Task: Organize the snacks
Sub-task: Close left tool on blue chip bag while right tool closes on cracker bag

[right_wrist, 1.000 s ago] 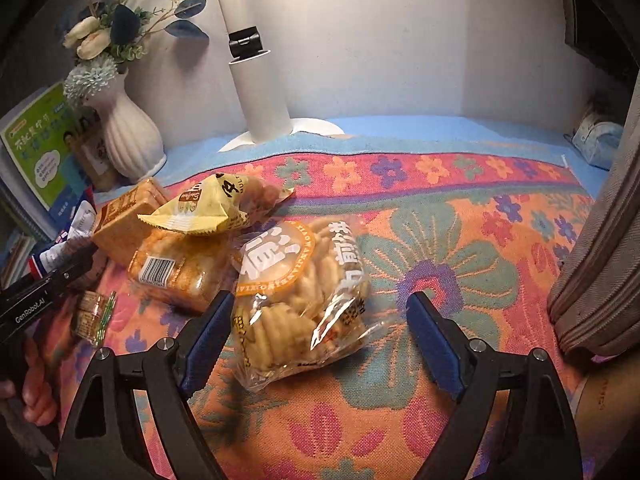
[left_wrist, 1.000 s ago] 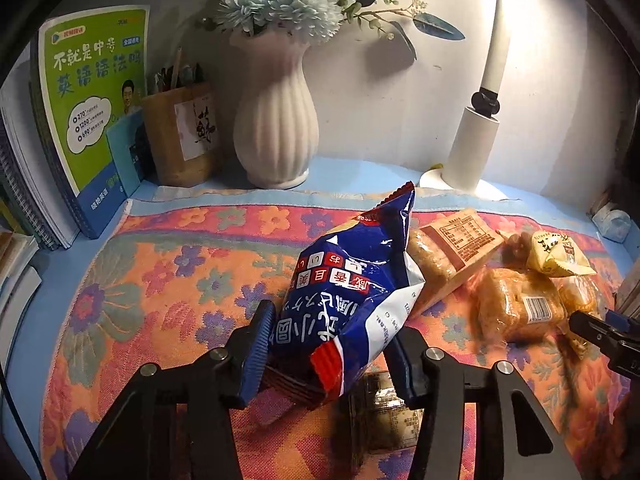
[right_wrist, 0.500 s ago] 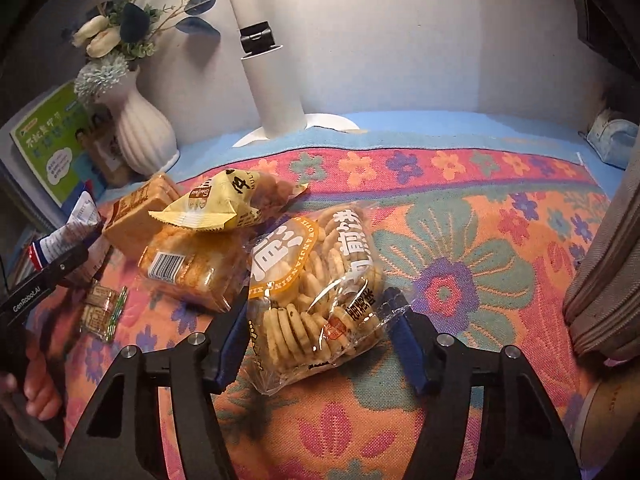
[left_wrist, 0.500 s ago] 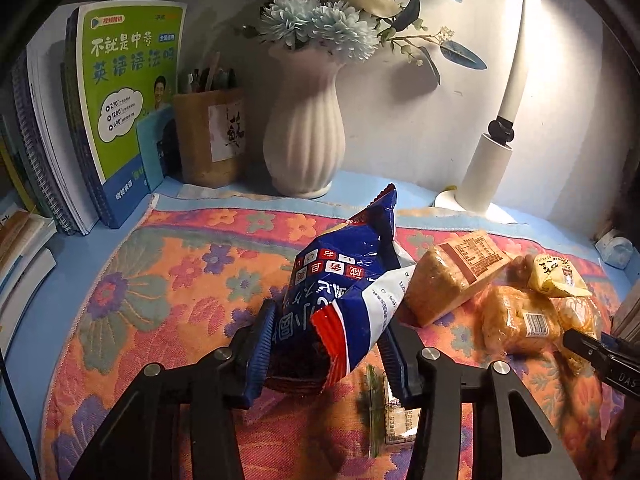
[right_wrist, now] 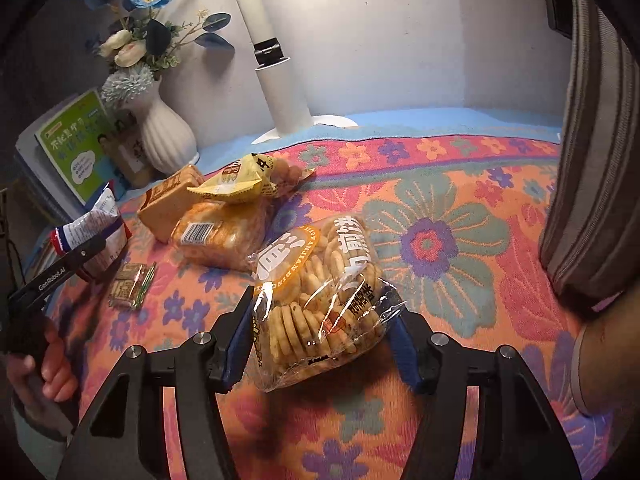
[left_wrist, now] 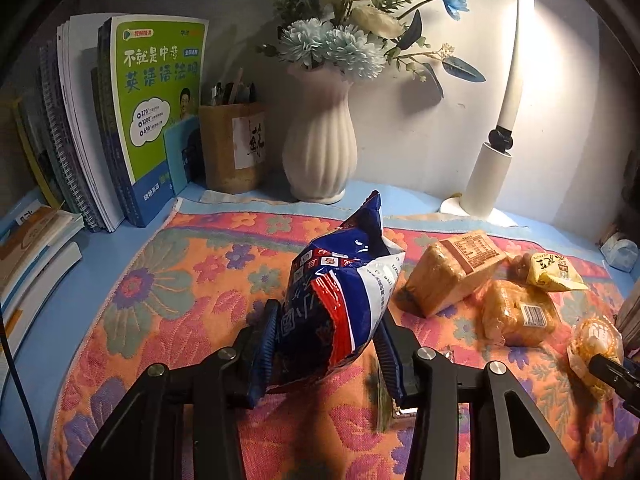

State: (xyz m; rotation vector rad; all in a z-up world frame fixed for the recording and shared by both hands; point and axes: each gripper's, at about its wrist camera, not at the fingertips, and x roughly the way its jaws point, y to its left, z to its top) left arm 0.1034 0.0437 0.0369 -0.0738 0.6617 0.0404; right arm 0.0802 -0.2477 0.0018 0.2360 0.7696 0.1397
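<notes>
Holding a shiny blue, red and white snack bag (left_wrist: 340,300), the left hand-held gripper (left_wrist: 326,344) has its two blue pads pressed on the bag's sides. Its jaws have just been closing a little more, and the bag sits squeezed between them, tipped up over the flowery orange cloth (left_wrist: 180,288) on the worktop. Ahead of it and to its right lie an orange-brown wrapped cake block (left_wrist: 452,272), a see-through pack of golden biscuits (left_wrist: 516,312) and a small yellow packet (left_wrist: 552,272). Further ahead stands a white ribbed vase (left_wrist: 320,156).

In the right wrist view, the right hand-held gripper (right_wrist: 320,344) grips a clear bag of round little cookies (right_wrist: 320,296). Its jaws have just been closing, and the pads now pinch the crinkly bag on both sides. To its left, well apart, lies a tiny clear-wrapped cracker pack (right_wrist: 130,286).

To do this step well, I think both bags should be carried gently. Squeeze only enough to keep them from slipping, so the cookies do not break. Lift them clear of the other snacks before setting them down neatly.
</notes>
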